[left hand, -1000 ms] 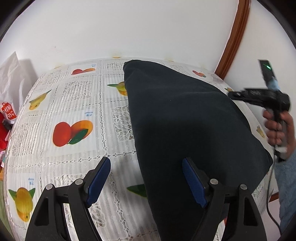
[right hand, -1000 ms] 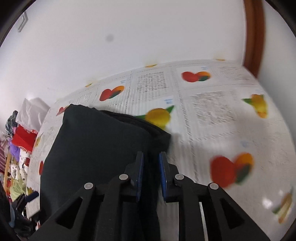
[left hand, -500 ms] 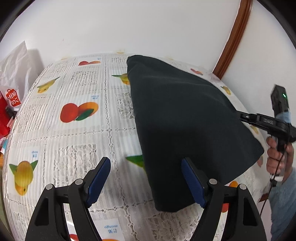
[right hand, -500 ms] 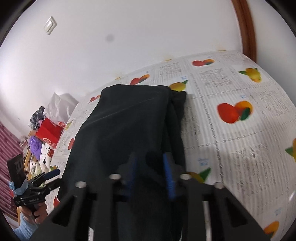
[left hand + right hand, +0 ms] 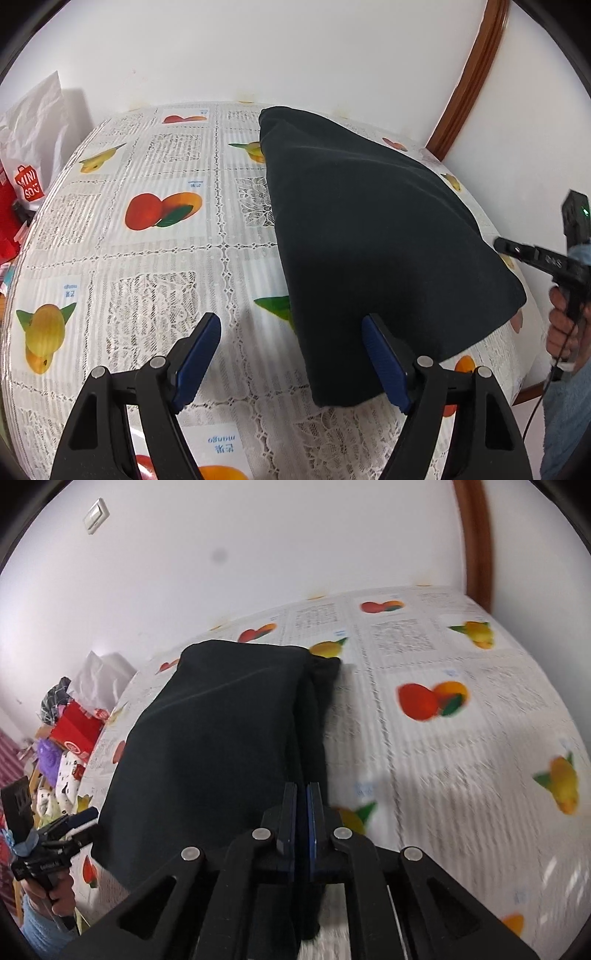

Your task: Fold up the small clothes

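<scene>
White wall behind; fruit-print lace tablecloth covers the table. We see the dark garment folded on its right half, one edge raised. Our right gripper is clenched on that near edge. Our left gripper stands spread wide and holds nothing, the garment's near-left corner at its right finger. Red shopping bag far left.

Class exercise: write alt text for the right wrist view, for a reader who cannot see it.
The right gripper, jaws shut, pinches one edge of a folded black garment that lies on a fruit-print tablecloth. At far left a hand holds the left gripper beside the cloth, with a white wall behind.
</scene>
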`<action>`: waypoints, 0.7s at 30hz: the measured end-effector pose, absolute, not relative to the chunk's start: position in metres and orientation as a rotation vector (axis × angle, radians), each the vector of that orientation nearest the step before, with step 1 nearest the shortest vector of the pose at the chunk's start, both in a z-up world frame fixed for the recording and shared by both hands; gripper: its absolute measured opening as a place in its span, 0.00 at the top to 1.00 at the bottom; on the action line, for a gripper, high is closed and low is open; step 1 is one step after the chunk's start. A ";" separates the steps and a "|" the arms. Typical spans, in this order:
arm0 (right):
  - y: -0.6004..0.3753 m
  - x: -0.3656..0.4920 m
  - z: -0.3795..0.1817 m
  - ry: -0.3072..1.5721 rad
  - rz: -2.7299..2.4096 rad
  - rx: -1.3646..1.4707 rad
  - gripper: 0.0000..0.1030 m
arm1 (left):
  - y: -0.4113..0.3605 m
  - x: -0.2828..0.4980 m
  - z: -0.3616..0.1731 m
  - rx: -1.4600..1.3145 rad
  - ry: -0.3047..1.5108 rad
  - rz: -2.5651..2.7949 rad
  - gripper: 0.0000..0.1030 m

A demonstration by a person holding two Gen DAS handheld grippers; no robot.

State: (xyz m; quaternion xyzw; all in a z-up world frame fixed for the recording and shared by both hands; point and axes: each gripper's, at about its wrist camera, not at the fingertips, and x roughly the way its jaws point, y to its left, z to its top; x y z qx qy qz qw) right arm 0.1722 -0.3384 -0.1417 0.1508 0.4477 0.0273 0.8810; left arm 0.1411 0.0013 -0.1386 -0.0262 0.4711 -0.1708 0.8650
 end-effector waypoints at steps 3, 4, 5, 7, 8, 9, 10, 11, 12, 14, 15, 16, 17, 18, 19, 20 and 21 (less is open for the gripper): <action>-0.331 0.143 -0.134 0.906 0.064 0.236 0.59 | 0.003 0.132 -0.135 -0.037 0.976 -0.362 0.28; -0.327 0.131 -0.132 0.893 0.059 0.196 0.53 | 0.004 0.128 -0.134 -0.031 0.973 -0.363 0.29; -0.323 0.120 -0.131 0.880 0.050 0.149 0.50 | 0.005 0.124 -0.133 -0.025 0.968 -0.364 0.30; -0.320 0.103 -0.133 0.883 0.047 0.104 0.50 | 0.006 0.113 -0.131 -0.012 0.960 -0.374 0.32; -0.321 0.095 -0.136 0.897 0.055 0.099 0.50 | 0.007 0.108 -0.130 -0.008 0.961 -0.380 0.33; -0.322 0.088 -0.141 0.912 0.067 0.103 0.50 | 0.007 0.103 -0.130 -0.002 0.962 -0.386 0.33; -0.322 0.083 -0.146 0.928 0.077 0.115 0.50 | 0.007 0.099 -0.131 0.005 0.963 -0.389 0.36; -0.323 0.079 -0.152 0.939 0.080 0.129 0.50 | 0.005 0.096 -0.133 0.018 0.963 -0.388 0.39; -0.324 0.077 -0.158 0.949 0.080 0.145 0.50 | 0.003 0.092 -0.136 0.036 0.963 -0.387 0.40; -0.323 0.077 -0.170 0.955 0.069 0.160 0.50 | -0.001 0.090 -0.142 0.064 0.965 -0.374 0.44; -0.321 0.079 -0.176 0.949 0.067 0.165 0.50 | -0.004 0.089 -0.145 0.071 0.972 -0.369 0.46; -0.321 0.083 -0.181 0.952 0.060 0.172 0.50 | -0.006 0.091 -0.149 0.071 0.979 -0.370 0.49; -0.322 0.088 -0.185 0.960 0.044 0.191 0.50 | -0.008 0.092 -0.152 0.067 0.985 -0.375 0.53; -0.323 0.090 -0.186 0.954 0.043 0.210 0.51 | -0.011 0.094 -0.154 0.066 0.987 -0.379 0.54; -0.324 0.093 -0.187 0.933 0.056 0.239 0.51 | -0.014 0.096 -0.156 0.068 0.988 -0.380 0.55; -0.324 0.096 -0.187 0.920 0.063 0.251 0.51 | -0.015 0.098 -0.157 0.068 0.987 -0.381 0.58; -0.325 0.101 -0.189 0.911 0.059 0.259 0.51 | -0.018 0.102 -0.159 0.066 0.988 -0.383 0.61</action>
